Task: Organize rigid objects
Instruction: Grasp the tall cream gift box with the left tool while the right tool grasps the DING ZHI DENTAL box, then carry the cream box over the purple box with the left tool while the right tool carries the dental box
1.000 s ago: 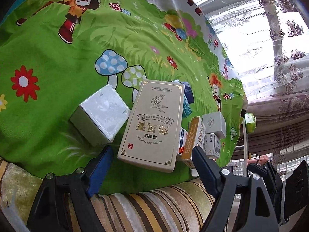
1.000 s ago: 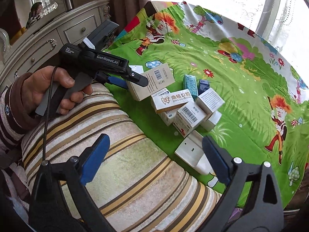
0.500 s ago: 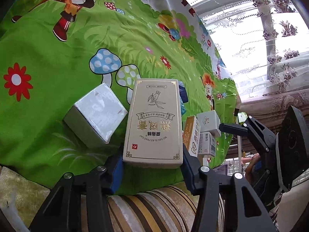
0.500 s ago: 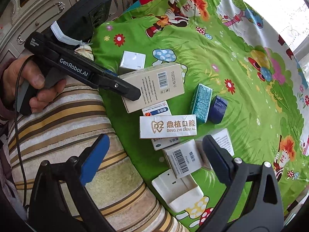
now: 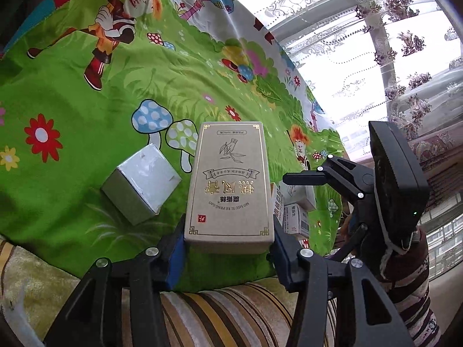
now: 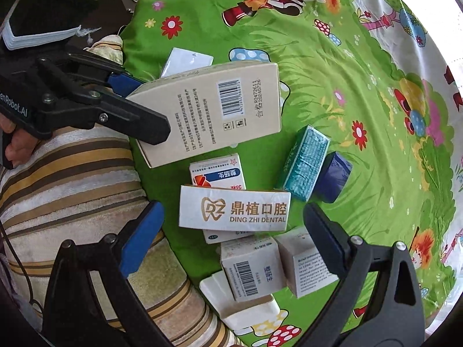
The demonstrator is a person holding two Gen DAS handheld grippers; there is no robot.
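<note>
Directly below our wide-open right gripper (image 6: 231, 237) lies the Ding Zhi Dental box (image 6: 234, 211), its long axis spanning the fingers (image 6: 141, 234). Our left gripper (image 5: 228, 245), just closed, clamps the beige ointment box (image 5: 228, 185).

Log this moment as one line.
left gripper: shut on beige box | right gripper: open above dental box | cloth: boxes scattered

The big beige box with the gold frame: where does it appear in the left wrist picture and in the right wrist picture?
Left wrist: the beige box is at centre, gold-printed face up, its near end clamped in the left gripper.
Right wrist: upper centre-left, barcode side showing, with the left gripper's fingers on its left end.
Shared landmark: the silver-white cube, left of the box in the left view, behind it in the right view.
</note>
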